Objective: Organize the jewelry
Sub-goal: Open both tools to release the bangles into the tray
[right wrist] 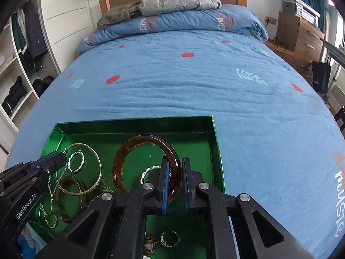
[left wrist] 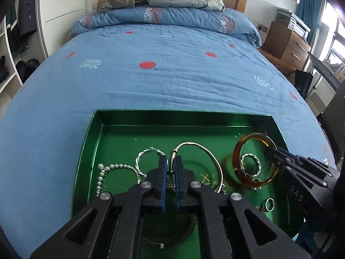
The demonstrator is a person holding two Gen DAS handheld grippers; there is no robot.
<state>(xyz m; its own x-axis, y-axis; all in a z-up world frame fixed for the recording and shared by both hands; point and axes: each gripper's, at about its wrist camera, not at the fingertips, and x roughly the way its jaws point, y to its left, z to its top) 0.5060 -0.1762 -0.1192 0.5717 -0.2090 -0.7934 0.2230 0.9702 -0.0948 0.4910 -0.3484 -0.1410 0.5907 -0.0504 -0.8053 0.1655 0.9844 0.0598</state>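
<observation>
A green tray (left wrist: 172,117) (right wrist: 133,127) lies on the blue bed. My left gripper (left wrist: 170,158) (right wrist: 64,152) is shut on the clasp end of a thin silver bangle (left wrist: 200,145) (right wrist: 94,153) over the tray's middle. My right gripper (right wrist: 175,160) (left wrist: 268,149) is shut on the rim of an amber bangle (right wrist: 138,139) (left wrist: 238,149) over the tray's right side. In the tray lie a pearl bracelet (left wrist: 116,166), a twisted silver hoop (left wrist: 140,155), a small ring (left wrist: 269,205) (right wrist: 170,238) and a clear brownish bangle (right wrist: 69,194). Whether the held bangles touch the tray floor I cannot tell.
The blue bedcover (left wrist: 172,75) stretches away beyond the tray. A folded duvet (left wrist: 163,19) and jackets lie at the headboard. A wooden drawer unit (left wrist: 289,43) stands to the right, open wardrobe shelves (left wrist: 8,69) to the left.
</observation>
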